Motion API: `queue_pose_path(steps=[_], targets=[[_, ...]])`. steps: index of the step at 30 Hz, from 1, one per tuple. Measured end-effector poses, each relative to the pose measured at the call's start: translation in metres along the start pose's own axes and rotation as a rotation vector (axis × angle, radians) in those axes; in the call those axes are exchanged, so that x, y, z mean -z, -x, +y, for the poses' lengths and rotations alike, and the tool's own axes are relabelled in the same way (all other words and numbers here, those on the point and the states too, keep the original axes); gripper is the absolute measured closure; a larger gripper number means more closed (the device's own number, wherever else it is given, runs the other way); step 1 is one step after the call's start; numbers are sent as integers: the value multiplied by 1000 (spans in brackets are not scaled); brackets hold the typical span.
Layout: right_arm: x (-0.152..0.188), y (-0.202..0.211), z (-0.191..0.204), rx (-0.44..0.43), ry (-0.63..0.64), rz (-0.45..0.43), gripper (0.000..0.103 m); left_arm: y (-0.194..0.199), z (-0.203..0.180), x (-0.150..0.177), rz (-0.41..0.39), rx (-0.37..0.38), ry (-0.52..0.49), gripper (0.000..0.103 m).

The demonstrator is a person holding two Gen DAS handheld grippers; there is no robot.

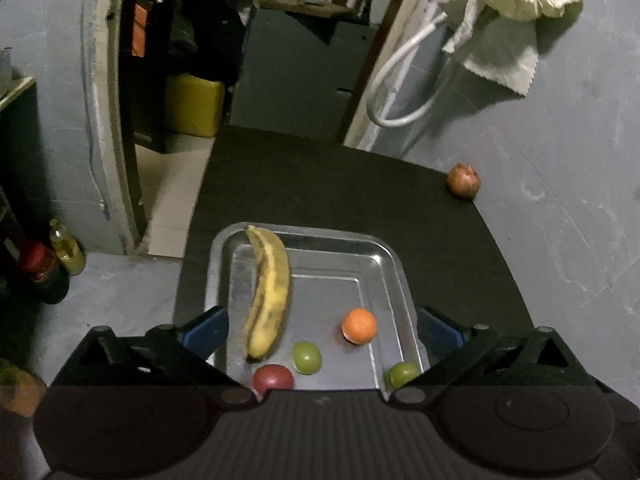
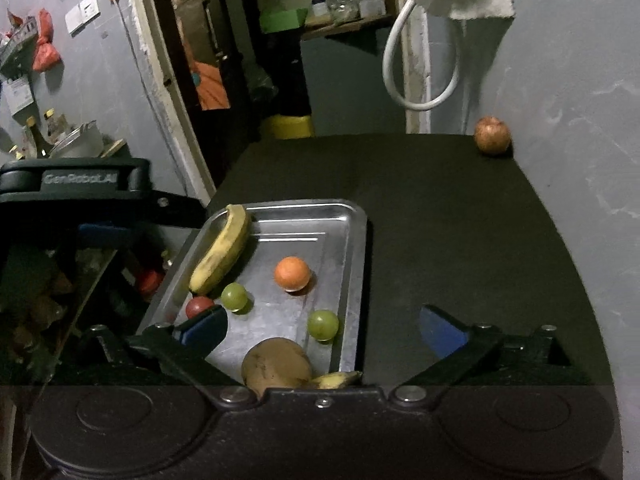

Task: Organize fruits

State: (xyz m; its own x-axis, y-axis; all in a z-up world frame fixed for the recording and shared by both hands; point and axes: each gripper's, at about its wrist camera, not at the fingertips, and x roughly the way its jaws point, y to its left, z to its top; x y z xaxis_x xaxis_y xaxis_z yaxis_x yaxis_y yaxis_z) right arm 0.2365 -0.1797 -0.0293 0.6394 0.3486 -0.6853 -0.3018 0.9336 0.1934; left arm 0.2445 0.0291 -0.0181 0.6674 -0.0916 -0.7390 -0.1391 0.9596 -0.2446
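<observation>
Both tongs are spread as wide as they go, and nothing is pinched between their blue pads. The left tongs hang over the near part of the metal tray; its left pad is just beside the banana but I cannot tell if it touches it, and its right pad is outside the tray's right rim. The right tongs hang over the near right corner of the same tray, with one pad over the tray and the other above the dark surface. In the tray lie the banana along the left wall, an orange fruit near the middle, two green fruits, a small red fruit, a brown round fruit at the near edge, and beside it the tip of a second banana. One reddish apple stays alone at the far right corner of the surface, close to the wall and well apart from the tray.
</observation>
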Motion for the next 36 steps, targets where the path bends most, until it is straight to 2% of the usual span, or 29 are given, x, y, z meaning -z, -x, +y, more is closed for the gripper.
queue_pose_path(steps=[9,19,28,36], targets=[[7,32,5,138,-51,-65,1,30,13,12,-47,-89,7,1],[22,67,26,225,-86,-133,1,65,33,40,14,-61,13,1],[40,109,52,249,-97,-207,1,105,50,59,-2,-50,-5,1],[74,149,71,260,-127,-258,1,139,45,87,-21,-11,-95,1]])
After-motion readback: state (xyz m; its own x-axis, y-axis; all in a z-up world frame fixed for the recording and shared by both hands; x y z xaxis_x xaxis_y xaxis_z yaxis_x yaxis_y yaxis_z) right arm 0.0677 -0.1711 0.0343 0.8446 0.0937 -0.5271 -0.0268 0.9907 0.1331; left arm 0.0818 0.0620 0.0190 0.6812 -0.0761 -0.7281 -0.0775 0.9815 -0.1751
